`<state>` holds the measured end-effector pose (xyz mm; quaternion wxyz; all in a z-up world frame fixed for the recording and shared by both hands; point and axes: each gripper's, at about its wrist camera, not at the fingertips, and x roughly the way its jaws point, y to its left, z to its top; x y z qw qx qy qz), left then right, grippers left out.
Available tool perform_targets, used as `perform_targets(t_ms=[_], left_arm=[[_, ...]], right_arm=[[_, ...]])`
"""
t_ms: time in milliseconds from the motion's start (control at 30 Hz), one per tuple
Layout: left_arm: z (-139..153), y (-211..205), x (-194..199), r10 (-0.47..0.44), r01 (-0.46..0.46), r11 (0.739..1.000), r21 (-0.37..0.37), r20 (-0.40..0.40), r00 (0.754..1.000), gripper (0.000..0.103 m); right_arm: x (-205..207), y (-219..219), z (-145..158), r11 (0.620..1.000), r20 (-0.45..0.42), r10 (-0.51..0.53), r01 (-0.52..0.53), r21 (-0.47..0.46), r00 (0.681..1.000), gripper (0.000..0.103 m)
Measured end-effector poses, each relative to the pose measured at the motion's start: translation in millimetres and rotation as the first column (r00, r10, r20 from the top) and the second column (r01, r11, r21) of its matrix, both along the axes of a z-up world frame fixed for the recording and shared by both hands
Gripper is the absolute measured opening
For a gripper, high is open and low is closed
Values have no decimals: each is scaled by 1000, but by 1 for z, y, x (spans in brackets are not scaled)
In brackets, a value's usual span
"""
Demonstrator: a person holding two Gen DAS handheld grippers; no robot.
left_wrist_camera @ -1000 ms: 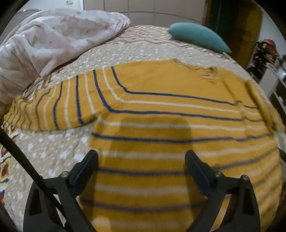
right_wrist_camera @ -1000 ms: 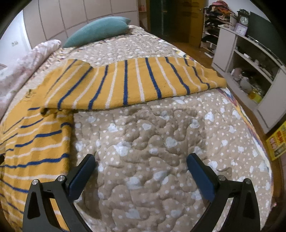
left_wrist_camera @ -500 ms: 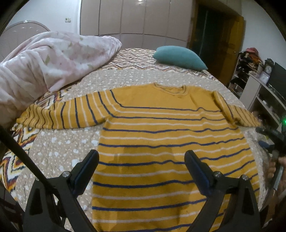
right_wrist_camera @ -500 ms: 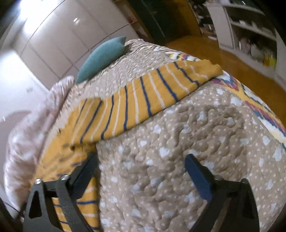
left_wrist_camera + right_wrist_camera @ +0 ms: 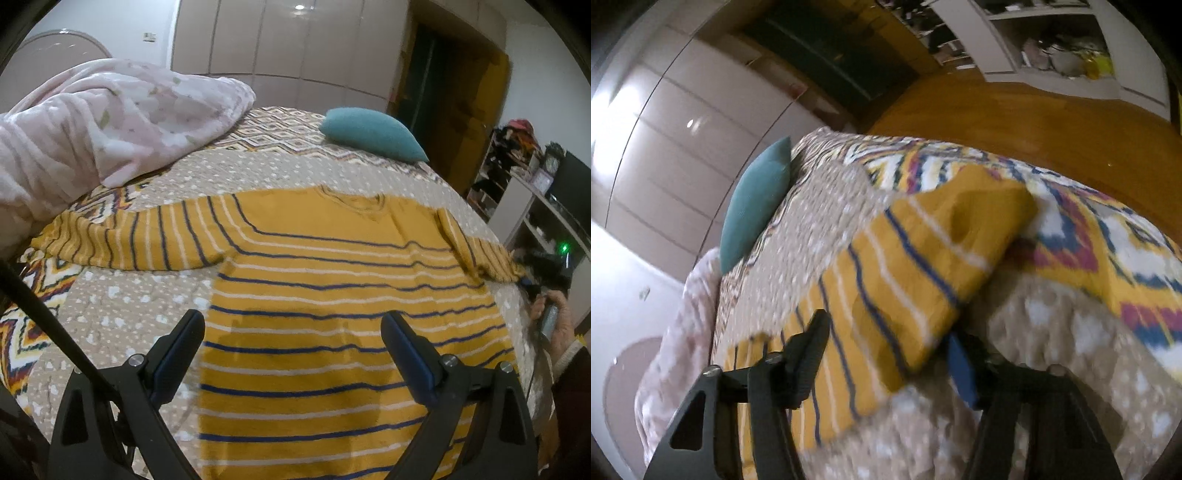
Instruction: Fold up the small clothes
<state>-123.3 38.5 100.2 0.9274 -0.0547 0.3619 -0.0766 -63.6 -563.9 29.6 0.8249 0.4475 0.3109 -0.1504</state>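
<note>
The mustard-yellow striped sweater (image 5: 332, 295) lies flat and face up across the middle of the bed, neckline toward the far end, hem toward the near edge, navy and white stripes running across the body. One sleeve (image 5: 129, 236) stretches out toward the bed's left side, ending just short of the rumpled pink floral duvet (image 5: 110, 122). The other sleeve (image 5: 916, 273) reaches the right edge of the bed, its cuff lying on the zigzag-patterned border of the quilted bedspread (image 5: 1071, 332). The left gripper (image 5: 291, 354) hangs above the sweater's lower body, fingers spread wide with nothing between them. The right gripper (image 5: 886, 354) is at that right sleeve, fingers wide, the striped cloth lying between them; the view is blurred, so contact can't be told. A teal pillow (image 5: 369, 133) sits at the far end of the bed, with pale wardrobe doors (image 5: 277, 40) behind it and white shelving (image 5: 1052, 40) over the wooden floor beyond the right edge.
</note>
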Motion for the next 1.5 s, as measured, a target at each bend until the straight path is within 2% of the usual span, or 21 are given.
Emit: perform_targets(t_ms=[33, 67, 267, 367, 433, 500, 600, 633, 667, 700, 767, 833, 900, 967, 1067, 1133, 1200, 1267, 1367, 1467, 1500], left_arm=[[2, 4, 0, 7, -7, 1000, -2, 4, 1000, 96], [5, 11, -1, 20, -20, 1000, -4, 12, 1000, 96], [14, 64, -14, 122, -121, 993, -11, 53, 991, 96], [20, 93, -24, 173, -171, 984, -41, 64, 983, 96], [25, 111, -33, 203, -198, 978, -61, 79, 976, 96], [29, 123, -41, 223, -217, 974, -69, 95, 970, 96], [32, 142, -52, 255, -249, 967, -59, 119, 960, 96], [31, 147, -55, 264, -259, 964, -58, 123, 957, 96], [31, 153, -57, 274, -268, 962, -60, 124, 954, 96], [30, 160, -59, 286, -280, 958, -65, 123, 950, 96], [28, 172, -62, 307, -299, 951, -81, 118, 944, 96], [25, 184, -64, 331, -321, 942, -99, 112, 937, 96], [19, 195, -65, 357, -346, 932, -111, 102, 928, 96], [13, 202, -65, 375, -365, 924, -113, 90, 923, 96], [3, 212, -63, 395, -388, 916, -106, 59, 917, 96], [0, 216, -64, 406, -399, 911, -105, 50, 913, 96], [-2, 222, -64, 423, -417, 904, -100, 49, 905, 96], [-3, 230, -65, 446, -441, 893, -91, 52, 893, 96], [-5, 242, -64, 473, -467, 878, -109, 46, 880, 96], [-14, 260, -59, 504, -498, 855, -148, 7, 864, 96], [-16, 265, -57, 512, -506, 848, -160, -5, 859, 96]], right_arm=[[5, -5, 3, 1000, -22, 6, -6, -3, 1000, 11], [8, -9, 8, 1000, -41, 21, -21, -6, 999, 7], [12, 35, 94, 964, -15, 109, -109, -243, 994, 7], [27, 99, 141, 903, 4, 256, -238, -358, 967, 7], [44, 157, 162, 841, -1, 372, -337, -423, 928, 7], [60, 232, 171, 751, -23, 508, -456, -479, 861, 7], [76, 338, 159, 590, -100, 673, -613, -525, 733, 7], [80, 385, 145, 500, -156, 731, -677, -539, 664, 7], [81, 413, 135, 444, -194, 759, -712, -544, 621, 7], [80, 455, 116, 349, -259, 795, -763, -544, 549, 8], [67, 511, 85, 203, -372, 808, -808, -553, 457, 10], [52, 554, 57, 55, -473, 792, -817, -574, 386, 17], [39, 576, 41, -31, -517, 779, -801, -597, 355, 23], [28, 587, 36, -47, -512, 794, -807, -589, 328, 26], [11, 592, 38, -42, -494, 804, -798, -601, 330, 26], [-3, 582, 44, -10, -454, 826, -796, -605, 334, 26], [-9, 565, 50, 31, -424, 838, -805, -593, 345, 40], [-13, 555, 48, 82, -389, 855, -829, -554, 344, 46], [-19, 520, 46, 139, -362, 863, -855, -500, 352, 46], [-24, 486, 41, 186, -364, 835, -834, -519, 413, 46], [-22, 474, 36, 221, -358, 827, -835, -504, 434, 46]])
